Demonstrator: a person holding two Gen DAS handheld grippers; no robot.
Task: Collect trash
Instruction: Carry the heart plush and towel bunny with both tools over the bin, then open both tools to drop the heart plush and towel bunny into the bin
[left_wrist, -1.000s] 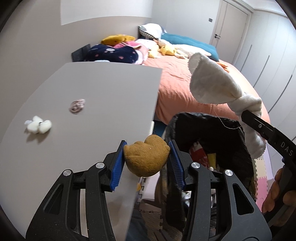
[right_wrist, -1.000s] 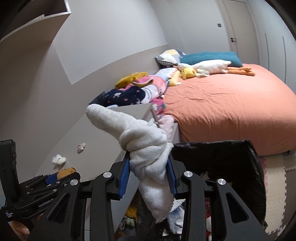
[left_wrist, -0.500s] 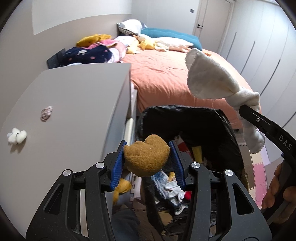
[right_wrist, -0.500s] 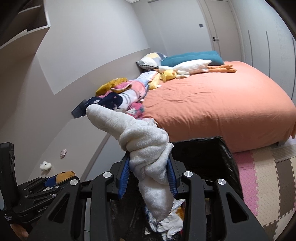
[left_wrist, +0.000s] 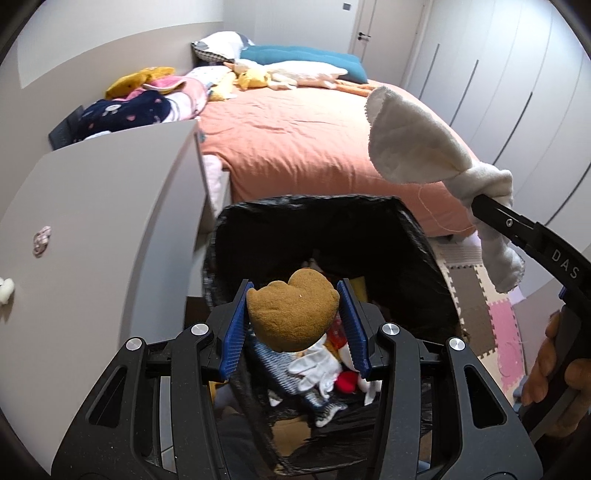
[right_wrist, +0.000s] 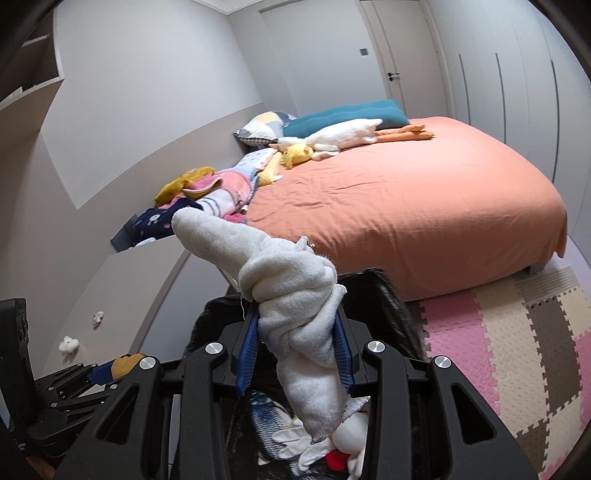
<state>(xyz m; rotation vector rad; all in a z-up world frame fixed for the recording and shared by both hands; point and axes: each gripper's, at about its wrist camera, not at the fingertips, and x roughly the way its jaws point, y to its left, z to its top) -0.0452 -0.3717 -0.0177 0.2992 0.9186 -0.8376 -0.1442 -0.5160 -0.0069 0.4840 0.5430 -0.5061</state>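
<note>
Above the bin (left_wrist: 424, 236) we hold — left gripper (left_wrist: 293, 325) fingers clamped on brown plush (left_wrist: 291, 314), right gripper (right_wrist: 295, 350) fingers on knotted cloth (right_wrist: 295, 295) — positioned for dropping.

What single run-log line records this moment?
left claw: holds brown lump | right claw: holds knotted cloth | both over bin

Brown heart-shaped plush lump (left_wrist: 291, 314) and knotted white terry cloth (right_wrist: 295, 317), each clamped, above black-lined trash bin (left_wrist: 417, 236) holding rags. Small white tuft (right_wrist: 69, 344), pinkish scrap (left_wrist: 41, 240) on grey surface (left_wrist: 110, 206).
</note>
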